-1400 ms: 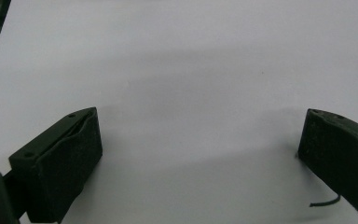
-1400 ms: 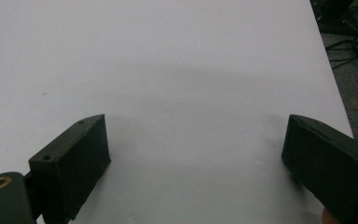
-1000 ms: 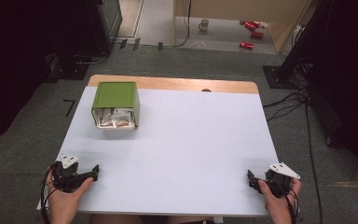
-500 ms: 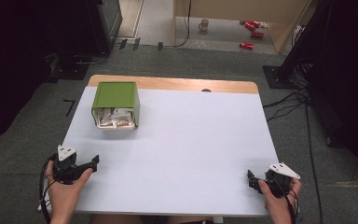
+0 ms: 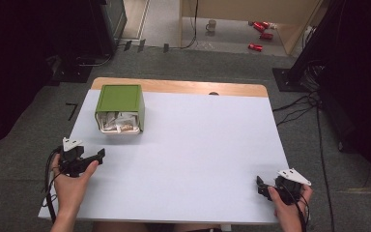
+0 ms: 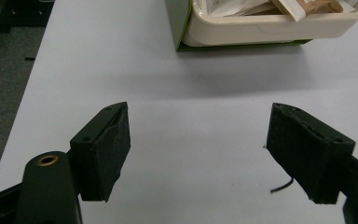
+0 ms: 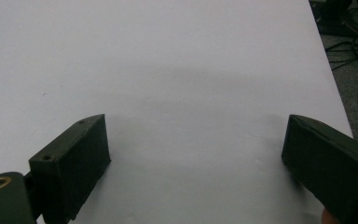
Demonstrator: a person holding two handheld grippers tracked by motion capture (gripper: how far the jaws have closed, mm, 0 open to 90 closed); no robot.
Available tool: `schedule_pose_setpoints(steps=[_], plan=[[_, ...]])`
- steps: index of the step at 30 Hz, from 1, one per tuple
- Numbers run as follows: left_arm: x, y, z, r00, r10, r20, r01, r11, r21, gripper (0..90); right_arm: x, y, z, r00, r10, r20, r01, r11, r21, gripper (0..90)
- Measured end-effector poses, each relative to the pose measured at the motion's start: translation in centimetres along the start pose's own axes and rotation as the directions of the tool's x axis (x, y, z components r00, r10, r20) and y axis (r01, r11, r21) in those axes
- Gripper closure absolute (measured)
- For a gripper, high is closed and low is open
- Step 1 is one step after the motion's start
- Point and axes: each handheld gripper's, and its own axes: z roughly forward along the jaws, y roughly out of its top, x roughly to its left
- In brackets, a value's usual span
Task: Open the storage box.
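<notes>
Near edge, 5 o'clock: right hand-held gripper [image 5: 265, 188] low over the counter [image 5: 198, 159], its black jaws spread wide with nothing but bare white surface between them in the right gripper view; pads [image 7: 81, 163] blocky, matte, faintly fuzzy. At 8 o'clock: left hand-held gripper [image 5: 94, 157], grey three-cornered plate on top, cable trailing off the counter edge. Its jaws have just been closing somewhat yet stand apart, nothing between them; pads [image 6: 109, 149] rubbery, rectangular. It points toward 12 o'clock, at the green box [image 5: 121, 104], which sits well apart from it at about 10 o'clock on the counter. Box lies on its side, smooth green shell, mouth facing the person; inside it a cream plastic tray [image 6: 279, 28] with rounded rim, packed with paper sachets [image 5: 118, 121], white and tan, crinkled. Judged step: the approach, left side leading, no contact yet. Next move likely calls for carrying the left jaws forward to the tray rim or a sachet, keeping them wide enough to straddle it, then pinching gently; thin packets may slip or crumple. Far edge: strip of bare wood [image 5: 174, 87], then grey carpeted floor [image 5: 198, 63].
</notes>
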Motion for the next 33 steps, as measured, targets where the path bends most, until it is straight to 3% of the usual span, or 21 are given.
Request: schedule_pose_setpoints(steps=[16, 25, 31, 33], plan=[[0.1, 2.3, 1.5, 0.9994, -0.008, -0.035, 0.007, 0.9997, -0.022, 25.4, 0.0, 0.0, 0.0, 1.0, 0.0, 0.0, 0.0, 1.0, -0.001, 7.0], [0.0, 3.5, 2.4, 0.9993, -0.006, -0.038, 0.004, 0.999, -0.044, 33.6, 0.0, 0.0, 0.0, 1.0, -0.001, 0.0, 0.001, 1.0, 0.0, 7.0], [-0.1, 4.3, 3.5, 0.9979, -0.006, -0.064, 0.002, 0.9986, -0.053, 39.6, 0.0, 0.0, 0.0, 1.0, 0.0, 0.0, 0.0, 1.0, -0.002, 7.1], [0.0, 4.6, 3.7, 0.9988, -0.017, -0.046, 0.014, 0.9979, -0.063, 39.9, 0.0, 0.0, 0.0, 1.0, 0.0, 0.0, 0.0, 1.0, -0.002, 7.0]])
